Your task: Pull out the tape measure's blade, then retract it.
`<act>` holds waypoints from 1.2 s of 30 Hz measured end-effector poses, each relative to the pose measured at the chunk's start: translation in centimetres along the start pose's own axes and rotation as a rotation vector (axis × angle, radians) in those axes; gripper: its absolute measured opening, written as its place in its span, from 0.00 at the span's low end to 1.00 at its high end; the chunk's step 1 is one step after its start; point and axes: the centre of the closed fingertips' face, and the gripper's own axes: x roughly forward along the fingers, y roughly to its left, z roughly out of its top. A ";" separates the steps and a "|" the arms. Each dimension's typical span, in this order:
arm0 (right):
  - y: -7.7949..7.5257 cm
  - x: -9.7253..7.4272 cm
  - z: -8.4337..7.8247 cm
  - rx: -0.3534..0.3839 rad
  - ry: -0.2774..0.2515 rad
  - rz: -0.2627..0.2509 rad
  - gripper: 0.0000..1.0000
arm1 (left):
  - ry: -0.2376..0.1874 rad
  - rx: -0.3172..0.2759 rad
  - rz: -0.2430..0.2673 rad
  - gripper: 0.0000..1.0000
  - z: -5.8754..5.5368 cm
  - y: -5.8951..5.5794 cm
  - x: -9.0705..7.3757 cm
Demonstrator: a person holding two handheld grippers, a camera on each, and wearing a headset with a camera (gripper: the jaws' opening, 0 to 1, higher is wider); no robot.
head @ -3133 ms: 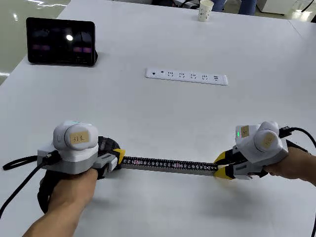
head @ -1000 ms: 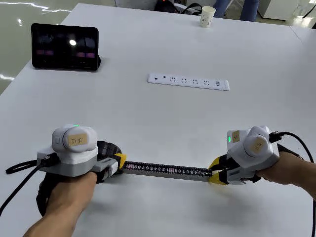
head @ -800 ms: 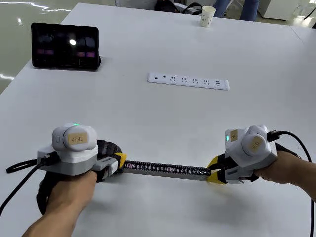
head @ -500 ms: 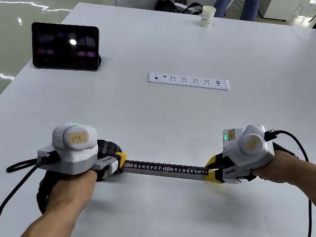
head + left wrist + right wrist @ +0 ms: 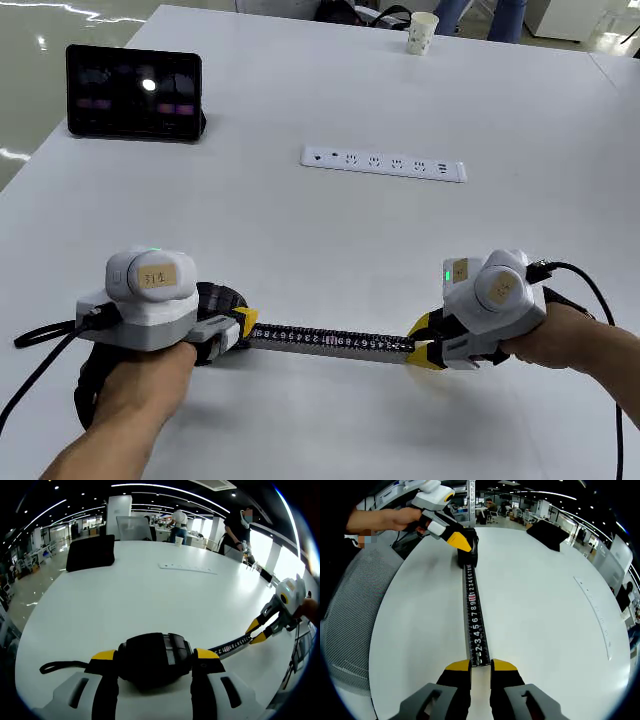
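A black tape measure case (image 5: 155,656) lies on the white table (image 5: 330,240), clamped between the yellow-tipped jaws of my left gripper (image 5: 155,655). In the head view the case (image 5: 215,303) sits at the lower left with that gripper (image 5: 236,325) on it. Its dark blade (image 5: 330,340) with white numerals runs right across the table to my right gripper (image 5: 421,343), shut on the blade's end. From the right gripper view the blade (image 5: 474,620) stretches away from the gripper (image 5: 480,666) to the case (image 5: 468,550).
A white power strip (image 5: 384,163) lies mid-table, a dark tablet (image 5: 135,92) stands at the far left and a paper cup (image 5: 422,32) at the far edge. A grey mesh chair (image 5: 355,610) is beside the table. People stand in the background.
My right gripper has moved left toward the case while holding the blade end, so the exposed blade is shorter. The left gripper and case have stayed put.
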 end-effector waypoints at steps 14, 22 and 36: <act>0.1 0.5 0.8 0.003 -0.008 0.002 0.11 | 0.002 -0.003 -0.004 0.53 0.0 -0.1 -0.2; 0.3 0.8 1.4 0.004 -0.013 0.004 0.11 | 0.003 -0.005 -0.006 0.53 0.0 0.0 -0.2; 0.3 1.2 2.2 -0.003 -0.015 0.007 0.11 | 0.004 -0.009 -0.011 0.53 0.0 0.0 -0.1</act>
